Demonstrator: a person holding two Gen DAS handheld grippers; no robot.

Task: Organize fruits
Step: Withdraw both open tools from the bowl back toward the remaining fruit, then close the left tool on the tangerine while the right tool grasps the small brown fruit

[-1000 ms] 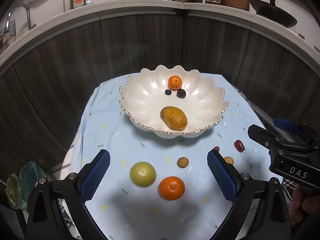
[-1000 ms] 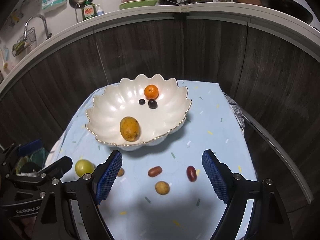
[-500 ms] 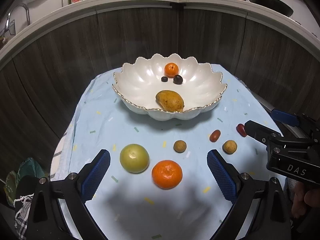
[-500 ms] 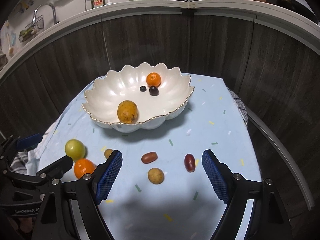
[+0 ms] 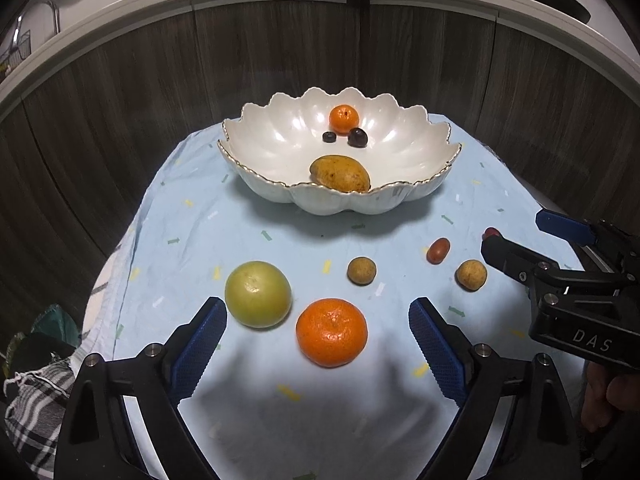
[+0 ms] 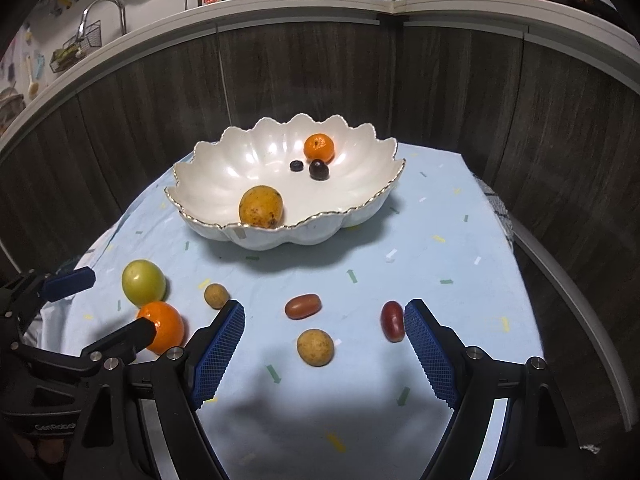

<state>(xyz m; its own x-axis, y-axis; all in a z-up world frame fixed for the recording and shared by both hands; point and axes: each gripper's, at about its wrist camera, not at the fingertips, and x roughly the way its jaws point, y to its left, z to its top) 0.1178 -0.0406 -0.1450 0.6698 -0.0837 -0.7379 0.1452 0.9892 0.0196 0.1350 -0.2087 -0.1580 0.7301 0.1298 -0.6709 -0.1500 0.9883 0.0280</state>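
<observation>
A white scalloped bowl [image 5: 412, 192] [image 6: 352, 216] on the light blue cloth holds a mango [image 5: 340, 173], a small orange [image 5: 343, 119] and two dark berries. In front of it lie a large orange [image 5: 331, 332] [image 6: 164, 326], a green fruit [image 5: 258, 294] [image 6: 143, 282], two tan round fruits [image 5: 361, 270] [image 6: 315, 347] and two red oval fruits [image 6: 303, 306] [image 6: 393, 321]. My left gripper [image 5: 316, 344] is open, low, with the large orange between its fingers. My right gripper [image 6: 324, 348] is open, low, over a tan fruit.
The round table's cloth [image 5: 192, 240] ends at curved edges left and right. Dark wood cabinet fronts [image 5: 280, 48] stand behind it, with a kitchen counter of dishes above. A striped towel [image 5: 36, 396] hangs at the left edge.
Both grippers have come down and forward toward the loose fruit, which looks larger and closer. Both stay open. No fruit has moved.
</observation>
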